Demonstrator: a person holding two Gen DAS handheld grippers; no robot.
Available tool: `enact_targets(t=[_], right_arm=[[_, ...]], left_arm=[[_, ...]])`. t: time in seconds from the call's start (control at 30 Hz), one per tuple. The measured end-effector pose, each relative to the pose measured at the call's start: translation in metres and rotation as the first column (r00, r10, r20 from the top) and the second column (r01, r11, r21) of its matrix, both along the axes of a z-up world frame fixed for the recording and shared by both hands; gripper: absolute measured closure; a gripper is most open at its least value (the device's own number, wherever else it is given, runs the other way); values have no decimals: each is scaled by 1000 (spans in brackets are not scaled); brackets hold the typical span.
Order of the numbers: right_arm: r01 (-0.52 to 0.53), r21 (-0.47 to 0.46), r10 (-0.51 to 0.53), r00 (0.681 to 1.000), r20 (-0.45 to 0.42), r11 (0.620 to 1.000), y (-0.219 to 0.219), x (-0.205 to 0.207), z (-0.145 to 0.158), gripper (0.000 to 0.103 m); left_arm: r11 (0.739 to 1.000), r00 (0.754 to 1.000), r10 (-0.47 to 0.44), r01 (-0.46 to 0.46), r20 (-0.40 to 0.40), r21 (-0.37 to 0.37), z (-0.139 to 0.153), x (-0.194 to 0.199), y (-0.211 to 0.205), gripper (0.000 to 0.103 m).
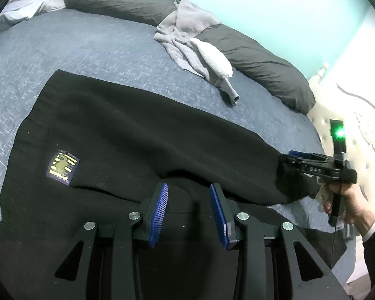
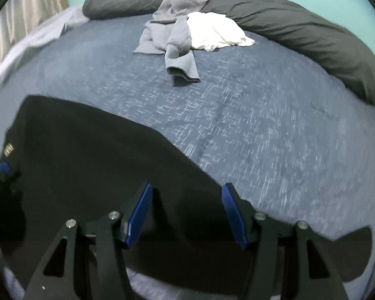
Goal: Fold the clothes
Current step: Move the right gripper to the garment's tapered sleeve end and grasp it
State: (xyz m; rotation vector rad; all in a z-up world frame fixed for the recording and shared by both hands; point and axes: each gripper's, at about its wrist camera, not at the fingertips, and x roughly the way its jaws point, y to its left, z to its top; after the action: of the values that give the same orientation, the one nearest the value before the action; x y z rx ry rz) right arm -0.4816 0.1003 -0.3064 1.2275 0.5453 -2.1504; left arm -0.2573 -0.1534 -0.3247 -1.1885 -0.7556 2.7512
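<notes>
both grippers hang wide over the black top (image 1: 142, 135); its length runs sideways, left gripper (image 1: 188, 215) mid-hem, right gripper (image 2: 187, 212) at its far end.

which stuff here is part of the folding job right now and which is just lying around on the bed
In the job:
- black garment with a yellow patch, spread on the bed
- left gripper, open
- right gripper, open

Lying about:
- grey garment, crumpled
- white cloth beside it
- dark pillows
- blue bedspread

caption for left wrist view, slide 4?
Left gripper open over black garment on blue bedspread; right gripper at its sleeve end.
</notes>
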Motion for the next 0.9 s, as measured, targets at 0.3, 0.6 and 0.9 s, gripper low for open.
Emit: enact_targets(t=[0.3,0.6,0.9], right_arm=[[-89,65,89,996,-4,994,-10,-3,-10,99],[-39,25,42,991,-127,999,-10,-16,28,101],[74,62,-63,984,-166,995,-26,-55,34,101]], left_arm=[[1000,1000,8,-8,3,10,-1,1,-2,65],[1000,1000,10,-10,4,9,-1,2,-1,65],[1000,1000,16,-16,7,6,-3,4,-3,65]])
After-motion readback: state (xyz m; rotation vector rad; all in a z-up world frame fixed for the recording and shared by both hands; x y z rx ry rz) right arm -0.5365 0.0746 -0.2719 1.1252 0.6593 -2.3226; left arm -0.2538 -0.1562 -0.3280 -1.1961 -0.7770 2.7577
